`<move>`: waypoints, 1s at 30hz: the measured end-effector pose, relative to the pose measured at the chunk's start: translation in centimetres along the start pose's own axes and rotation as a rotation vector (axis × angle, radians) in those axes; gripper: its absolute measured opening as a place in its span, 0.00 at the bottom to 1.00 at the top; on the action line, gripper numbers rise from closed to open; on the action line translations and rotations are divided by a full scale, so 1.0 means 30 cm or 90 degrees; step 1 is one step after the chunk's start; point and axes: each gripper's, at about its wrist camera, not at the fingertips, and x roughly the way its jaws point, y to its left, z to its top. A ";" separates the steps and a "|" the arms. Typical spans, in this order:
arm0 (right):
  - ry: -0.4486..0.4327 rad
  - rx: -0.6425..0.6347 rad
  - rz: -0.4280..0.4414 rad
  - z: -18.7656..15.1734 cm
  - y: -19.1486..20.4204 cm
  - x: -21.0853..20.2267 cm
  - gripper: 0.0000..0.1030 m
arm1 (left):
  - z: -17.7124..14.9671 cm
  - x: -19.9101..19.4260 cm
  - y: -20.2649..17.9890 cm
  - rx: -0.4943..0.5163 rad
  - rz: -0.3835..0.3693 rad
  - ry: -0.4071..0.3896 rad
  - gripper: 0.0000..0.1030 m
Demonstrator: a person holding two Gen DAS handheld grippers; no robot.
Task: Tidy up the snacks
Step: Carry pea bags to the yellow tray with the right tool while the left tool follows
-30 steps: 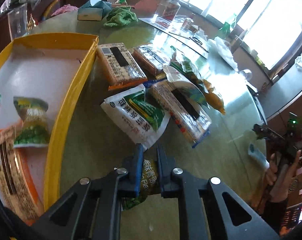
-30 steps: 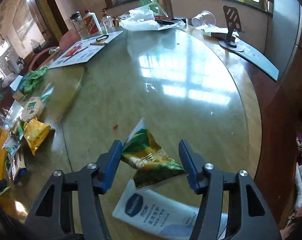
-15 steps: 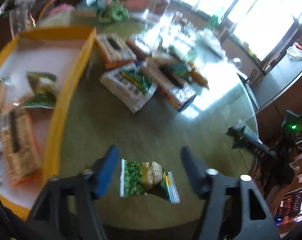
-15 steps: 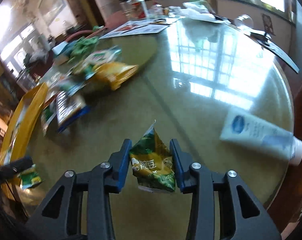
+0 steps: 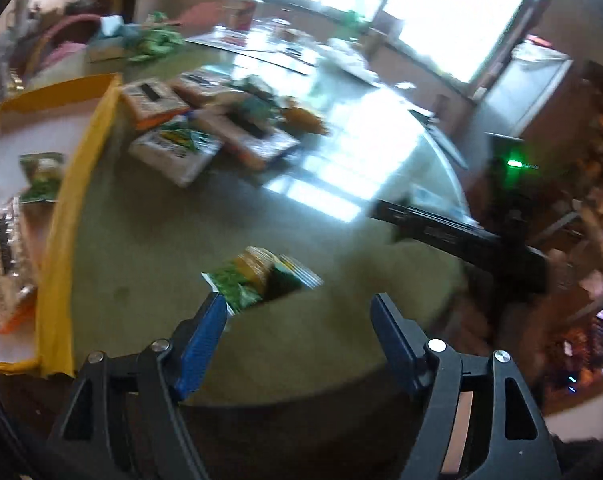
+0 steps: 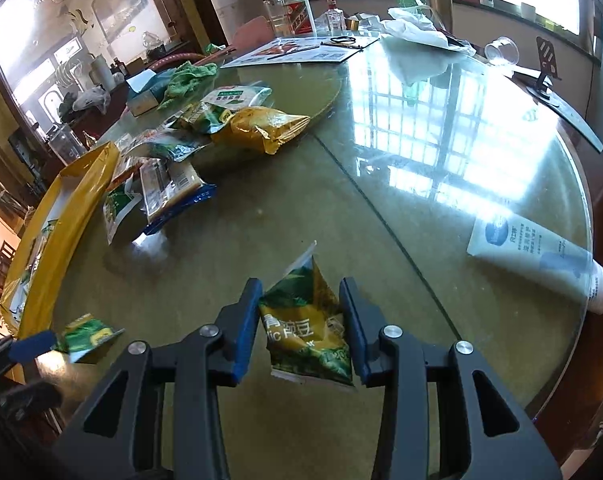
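The left hand-held gripper (image 5: 299, 322) now stands released and is opening, no longer clenched on the green packet (image 5: 261, 276), which lies loose on the counter (image 5: 161, 240) at frame centre, just beyond its fingertips and outside the yellow tray (image 5: 61, 216) at left. The right hand-held gripper (image 6: 301, 320) has closed on a pea packet (image 6: 307, 332), low in its frame. One snack was dropped short of the tray; the other looks ready to carry there.
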 end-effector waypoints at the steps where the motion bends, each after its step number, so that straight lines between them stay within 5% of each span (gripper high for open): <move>1: 0.000 0.000 0.001 0.000 -0.002 -0.001 0.40 | 0.000 -0.013 0.000 0.002 -0.004 -0.008 0.72; 5: -0.004 -0.006 0.002 0.000 -0.007 0.000 0.40 | 0.047 -0.021 0.003 0.040 0.041 -0.074 0.75; 9: -0.002 -0.003 0.001 0.007 -0.010 0.001 0.40 | 0.067 0.083 0.000 0.105 0.065 -0.036 0.74; 17: -0.005 0.002 0.015 -0.006 -0.036 -0.009 0.40 | -0.022 0.075 -0.040 0.097 -0.080 0.034 0.75; 21: -0.006 0.006 0.013 -0.012 -0.037 -0.012 0.40 | 0.015 0.097 -0.032 0.089 -0.003 0.027 0.76; 28: -0.005 -0.003 -0.002 -0.012 -0.019 -0.011 0.40 | 0.023 0.142 0.015 -0.036 0.064 0.039 0.74; 30: -0.006 -0.005 -0.017 -0.012 -0.009 -0.008 0.40 | 0.014 0.146 0.020 -0.050 0.076 0.034 0.61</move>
